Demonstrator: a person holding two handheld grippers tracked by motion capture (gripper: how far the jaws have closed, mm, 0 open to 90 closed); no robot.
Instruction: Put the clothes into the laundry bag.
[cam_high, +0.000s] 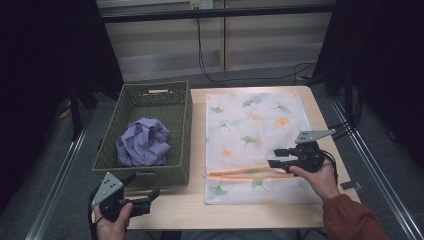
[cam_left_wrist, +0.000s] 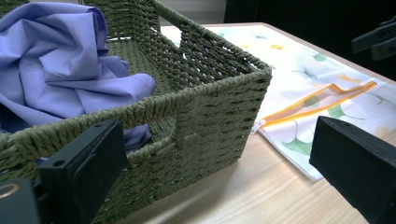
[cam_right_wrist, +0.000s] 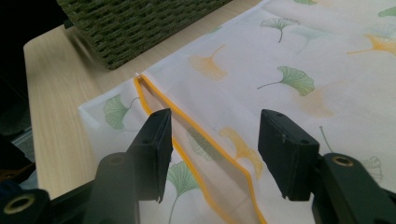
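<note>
A white mesh bag (cam_high: 255, 125) printed with ginkgo leaves lies flat on the right half of the table. Its orange zipper (cam_high: 240, 174) stands partly open near the front. My right gripper (cam_high: 276, 157) is open, hovering over the bag's front right part. In the right gripper view its jaws (cam_right_wrist: 212, 140) straddle the orange zipper (cam_right_wrist: 142, 83) with nothing pressed between them. A crumpled purple cloth (cam_high: 144, 142) sits in a green woven basket (cam_high: 182, 125) on the left. My left gripper (cam_high: 142, 187) is open at the basket's front corner; its jaws (cam_left_wrist: 217, 140) hold nothing.
The wooden table (cam_high: 195, 205) has a bare strip along its front edge. In the left gripper view the basket (cam_left_wrist: 210, 112) is close ahead, with the purple cloth (cam_left_wrist: 60, 60) inside and the bag (cam_left_wrist: 299, 79) to its right. Cables run across the floor behind the table.
</note>
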